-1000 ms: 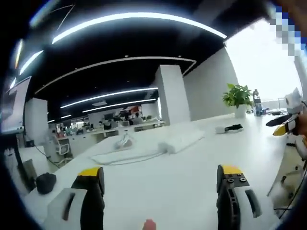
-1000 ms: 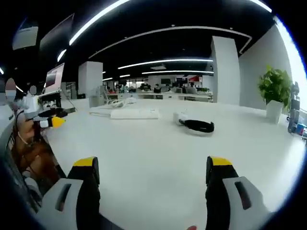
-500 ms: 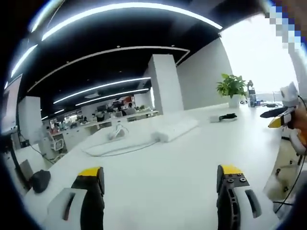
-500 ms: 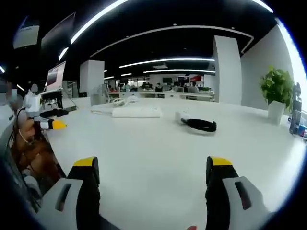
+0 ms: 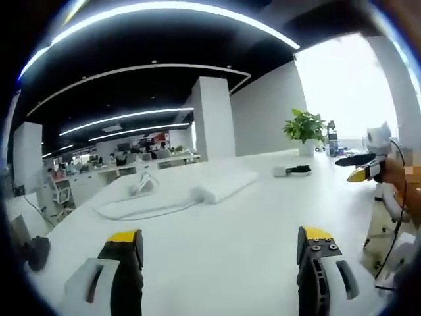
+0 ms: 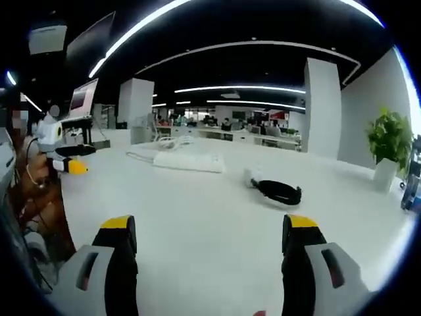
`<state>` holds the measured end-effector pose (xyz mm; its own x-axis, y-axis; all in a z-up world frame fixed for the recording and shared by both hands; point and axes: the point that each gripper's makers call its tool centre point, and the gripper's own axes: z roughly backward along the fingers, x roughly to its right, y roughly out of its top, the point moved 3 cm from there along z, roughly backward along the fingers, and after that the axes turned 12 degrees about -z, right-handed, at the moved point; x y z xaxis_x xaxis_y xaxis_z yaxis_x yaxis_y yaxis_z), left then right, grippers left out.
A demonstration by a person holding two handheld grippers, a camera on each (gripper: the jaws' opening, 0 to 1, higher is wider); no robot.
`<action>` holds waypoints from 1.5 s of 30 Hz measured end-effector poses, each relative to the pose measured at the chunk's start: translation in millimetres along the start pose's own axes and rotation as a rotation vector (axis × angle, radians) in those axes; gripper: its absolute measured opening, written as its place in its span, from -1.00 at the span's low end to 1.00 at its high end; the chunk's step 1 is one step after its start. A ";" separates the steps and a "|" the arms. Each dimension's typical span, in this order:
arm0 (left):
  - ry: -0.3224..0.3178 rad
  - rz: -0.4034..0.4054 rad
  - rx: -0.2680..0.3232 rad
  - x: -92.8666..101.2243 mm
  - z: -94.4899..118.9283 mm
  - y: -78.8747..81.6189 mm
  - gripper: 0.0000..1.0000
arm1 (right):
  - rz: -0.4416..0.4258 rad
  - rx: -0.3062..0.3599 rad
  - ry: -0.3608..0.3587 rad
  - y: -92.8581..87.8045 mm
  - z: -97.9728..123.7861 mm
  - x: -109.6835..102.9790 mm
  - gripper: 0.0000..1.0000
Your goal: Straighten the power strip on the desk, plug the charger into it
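The white desk (image 5: 217,230) spans both views, and nothing on it has shifted against the earlier pictures; only your cameras have swung. In the left gripper view the scene has slid leftward and the dark pouch at the desk's left edge has drifted toward the rim; in the right gripper view the items sit slightly lower and nearer. You are judged to be in the approach, with neither step begun.

The power strip (image 5: 227,186) lies mid-desk at a slant, its white cable (image 5: 141,209) looping off toward your left; the right gripper view shows the same strip (image 6: 189,161) far ahead on the left.

The charger (image 6: 252,178), a small white block with a coiled black cord (image 6: 281,192), rests well apart from the strip, closer to your right side; in the left gripper view it (image 5: 281,172) lies far right.

Your left gripper (image 5: 220,247) has its tongs spread and empty. Your right gripper (image 6: 209,236) is likewise spread and empty.
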<state>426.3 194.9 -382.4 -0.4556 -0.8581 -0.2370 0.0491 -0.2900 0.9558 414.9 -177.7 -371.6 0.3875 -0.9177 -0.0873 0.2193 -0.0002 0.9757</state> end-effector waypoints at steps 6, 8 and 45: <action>0.004 -0.044 0.009 -5.3 -10.2 10.1 0.99 | 0.007 0.039 0.046 18.0 -13.4 2.9 0.82; 0.001 -0.052 0.021 -5.1 -12.8 14.1 0.99 | 0.003 0.044 0.062 20.6 -17.7 3.5 0.82; -0.076 -0.044 0.088 -10.5 -86.2 42.2 0.89 | 0.033 0.138 0.246 69.3 -114.9 -2.8 0.88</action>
<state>509.8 155.2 -354.6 -0.5222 -0.8094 -0.2686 -0.0497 -0.2856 0.9571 531.9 -129.6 -326.8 0.6019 -0.7940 -0.0849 0.0855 -0.0416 0.9955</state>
